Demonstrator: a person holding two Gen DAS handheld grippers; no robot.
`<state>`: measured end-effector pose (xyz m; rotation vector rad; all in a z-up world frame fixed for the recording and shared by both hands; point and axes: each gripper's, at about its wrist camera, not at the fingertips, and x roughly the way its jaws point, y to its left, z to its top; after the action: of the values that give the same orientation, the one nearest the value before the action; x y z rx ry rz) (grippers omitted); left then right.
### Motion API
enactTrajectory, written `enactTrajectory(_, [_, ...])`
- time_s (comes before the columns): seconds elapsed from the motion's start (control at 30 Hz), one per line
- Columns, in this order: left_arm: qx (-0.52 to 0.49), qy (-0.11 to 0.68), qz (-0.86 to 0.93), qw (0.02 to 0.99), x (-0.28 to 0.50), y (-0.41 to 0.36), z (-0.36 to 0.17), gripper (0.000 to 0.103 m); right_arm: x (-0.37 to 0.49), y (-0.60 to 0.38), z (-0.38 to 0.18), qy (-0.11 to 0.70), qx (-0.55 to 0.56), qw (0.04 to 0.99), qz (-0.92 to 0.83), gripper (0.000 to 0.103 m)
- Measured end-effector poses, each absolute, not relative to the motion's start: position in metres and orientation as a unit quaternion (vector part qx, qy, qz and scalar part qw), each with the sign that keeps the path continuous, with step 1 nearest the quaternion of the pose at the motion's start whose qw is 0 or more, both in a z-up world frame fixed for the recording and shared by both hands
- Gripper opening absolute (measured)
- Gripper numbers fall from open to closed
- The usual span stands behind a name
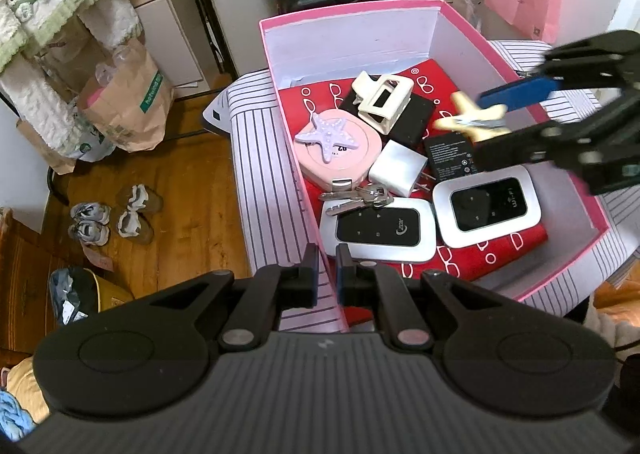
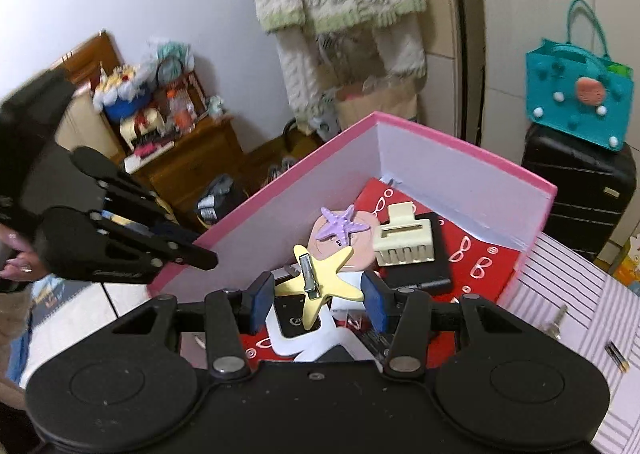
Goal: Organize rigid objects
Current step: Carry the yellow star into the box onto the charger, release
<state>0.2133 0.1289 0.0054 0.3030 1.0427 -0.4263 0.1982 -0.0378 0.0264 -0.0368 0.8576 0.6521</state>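
An open pink box [image 1: 276,66] stands on a striped cloth. In it lie a purple starfish clip [image 1: 328,136] on a pink round case, a cream claw clip [image 1: 384,100], a white charger [image 1: 396,168], keys [image 1: 356,198] and two pocket routers [image 1: 378,234] on red patterned material. My left gripper [image 1: 326,274] is shut on the box's near left wall. My right gripper [image 2: 318,302] hangs above the box, shut on a yellow starfish clip [image 2: 316,282], whose arms touch both blue pads; in the left wrist view that clip [image 1: 472,118] is blurred.
A key [image 2: 558,320] and a small dark stick [image 2: 616,358] lie on the striped cloth [image 2: 568,294] right of the box. A black suitcase [image 2: 576,190] with a teal bag stands behind. Shoes [image 1: 112,218] and a paper bag [image 1: 128,106] sit on the wooden floor at left.
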Motion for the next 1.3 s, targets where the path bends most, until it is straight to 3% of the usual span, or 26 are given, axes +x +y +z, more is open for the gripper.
enactTrajectory(0.4, [0.131,0.490,-0.206,0.837,0.215,0.133,0.005,0.009,0.243,0.001,-0.025,0.477,-0.106,0.824,0.286,0.053])
enactTrajectory(0.73, [0.110,0.484,-0.213,0.841,0.213,0.138,0.006,0.009,0.257,0.018,-0.031,0.497,-0.136,0.812,0.273,0.054])
enactTrajectory(0.83, [0.104,0.481,-0.214,0.844,0.212,0.140,0.006,0.010,0.248,0.013,-0.019,0.464,-0.136,0.839,0.249,0.059])
enactTrajectory(1.17, [0.084,0.465,-0.218,0.854,0.207,0.148,0.013,0.010,0.165,-0.090,0.060,0.332,-0.027,0.919,0.211,0.064])
enactTrajectory(1.3, [0.079,0.456,-0.204,0.863,0.205,0.149,0.012,0.010,0.140,-0.140,0.065,0.327,0.060,0.917,0.218,0.063])
